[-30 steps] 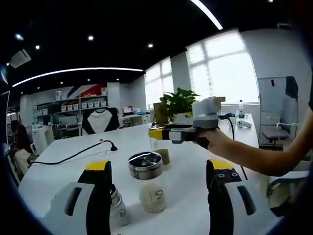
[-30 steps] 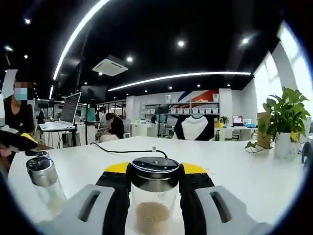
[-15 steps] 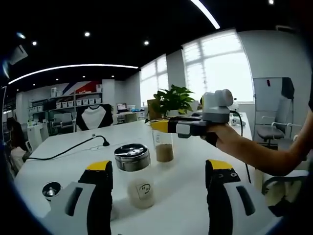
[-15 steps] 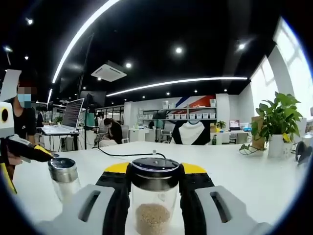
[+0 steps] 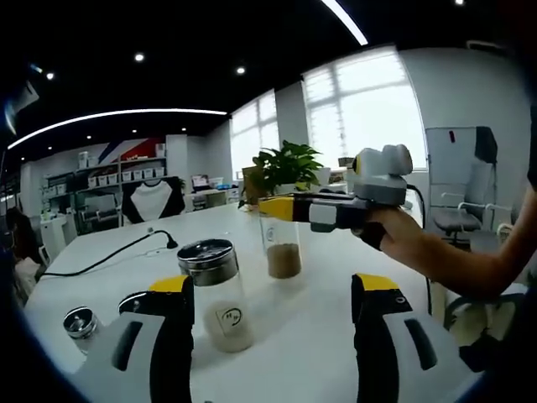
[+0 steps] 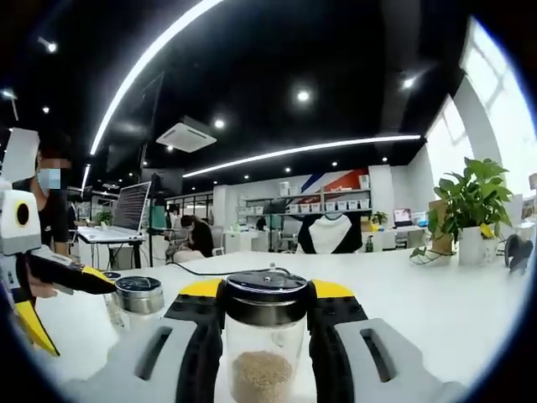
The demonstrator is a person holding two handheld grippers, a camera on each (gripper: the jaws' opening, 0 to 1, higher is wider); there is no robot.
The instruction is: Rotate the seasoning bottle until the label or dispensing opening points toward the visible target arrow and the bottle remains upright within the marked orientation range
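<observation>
Gripped bottle (image 6: pixel 263 336) base cut off by frame edge.

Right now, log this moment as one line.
right gripper: shut on seasoning bottle, upright | left gripper: open beside second bottle | table

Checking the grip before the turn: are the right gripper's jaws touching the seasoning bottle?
Touching. In the right gripper view the right gripper has both jaws pressed against the seasoning bottle just under its cap.

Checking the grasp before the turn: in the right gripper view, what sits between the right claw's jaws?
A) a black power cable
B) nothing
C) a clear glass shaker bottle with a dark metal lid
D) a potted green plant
C: the clear glass shaker bottle with a dark metal lid stands upright, pinched between the right claw's yellow-tipped jaws.
</observation>
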